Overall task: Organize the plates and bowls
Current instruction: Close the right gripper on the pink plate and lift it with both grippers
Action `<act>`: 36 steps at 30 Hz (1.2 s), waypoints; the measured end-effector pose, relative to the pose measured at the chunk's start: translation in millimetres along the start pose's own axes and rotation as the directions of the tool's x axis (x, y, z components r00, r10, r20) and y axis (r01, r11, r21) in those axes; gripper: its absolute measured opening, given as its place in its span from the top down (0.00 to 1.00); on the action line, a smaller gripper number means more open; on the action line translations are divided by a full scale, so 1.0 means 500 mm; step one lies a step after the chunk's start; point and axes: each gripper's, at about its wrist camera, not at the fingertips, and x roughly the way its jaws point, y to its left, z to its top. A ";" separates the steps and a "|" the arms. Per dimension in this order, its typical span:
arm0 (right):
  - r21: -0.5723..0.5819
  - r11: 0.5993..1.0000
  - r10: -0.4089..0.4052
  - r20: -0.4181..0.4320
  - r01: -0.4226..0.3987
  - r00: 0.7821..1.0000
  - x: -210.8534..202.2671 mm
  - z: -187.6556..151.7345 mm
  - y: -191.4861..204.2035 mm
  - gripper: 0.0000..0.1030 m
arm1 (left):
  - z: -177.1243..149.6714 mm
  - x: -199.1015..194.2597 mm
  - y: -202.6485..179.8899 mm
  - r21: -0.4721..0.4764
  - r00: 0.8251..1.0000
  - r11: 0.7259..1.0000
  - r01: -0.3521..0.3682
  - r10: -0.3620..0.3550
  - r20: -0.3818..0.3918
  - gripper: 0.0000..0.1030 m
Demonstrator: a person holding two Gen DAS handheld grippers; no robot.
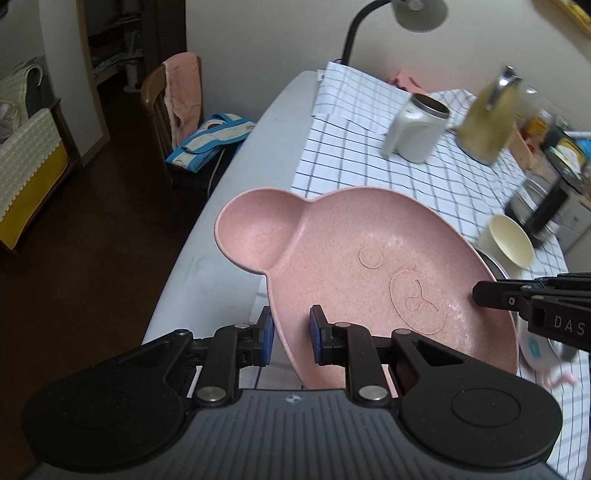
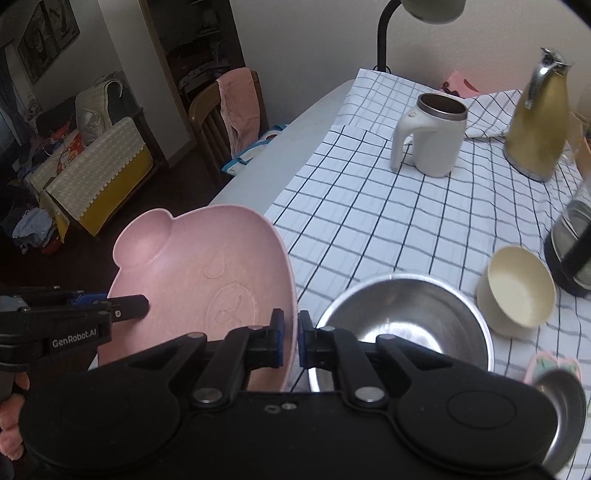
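A pale wall (image 2: pixel 314 55) backs the worktop (image 1: pixel 229 192), which is spread with a white checked cloth (image 2: pixel 388 221), and a black-necked lamp (image 2: pixel 384 33) rises at about 12 o'clock. At 10 o'clock a wooden chair (image 2: pixel 207 110) draped with a pink towel (image 2: pixel 236 107) stands on the dark floor (image 1: pixel 92 258), before an open shelf unit (image 2: pixel 199 40). Farther toward 9 o'clock sits a yellow seat with a patterned cover (image 2: pixel 103 173), and framed pictures (image 2: pixel 44 37) hang above.

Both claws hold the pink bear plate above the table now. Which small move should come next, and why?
Probably carry the pink bear plate sideways to the bare checked cloth, then lower it. The left claw and right claw each pinch its rim, it hangs tilted, and the steel bowl sits close beside it.
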 end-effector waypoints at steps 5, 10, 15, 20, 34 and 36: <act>0.023 1.000 -0.011 0.007 0.011 1.000 -0.059 -0.068 0.026 0.92 | -0.055 -0.051 -0.001 0.055 1.000 0.998 0.030 -0.030 0.001 0.81; 0.056 0.998 -0.019 0.006 0.019 1.000 -0.108 -0.139 0.051 0.92 | -0.113 -0.091 0.002 0.088 0.999 0.995 0.053 -0.053 -0.012 0.82; 0.080 0.996 -0.026 0.004 0.026 1.000 -0.147 -0.203 0.076 0.92 | -0.168 -0.119 0.005 0.116 0.997 0.990 0.080 -0.077 -0.030 0.81; 0.110 0.994 -0.028 -0.007 0.029 1.000 -0.169 -0.264 0.095 0.92 | -0.225 -0.136 0.004 0.155 0.995 0.983 0.095 -0.089 -0.045 0.82; 0.212 0.977 -0.024 -0.078 0.040 0.997 -0.158 -0.446 0.121 0.92 | -0.343 -0.116 0.007 0.167 0.986 0.976 0.141 -0.123 -0.115 0.81; 0.218 0.975 -0.028 -0.091 0.047 0.995 -0.149 -0.461 0.119 0.92 | -0.355 -0.109 0.006 0.171 0.985 0.975 0.139 -0.118 -0.125 0.81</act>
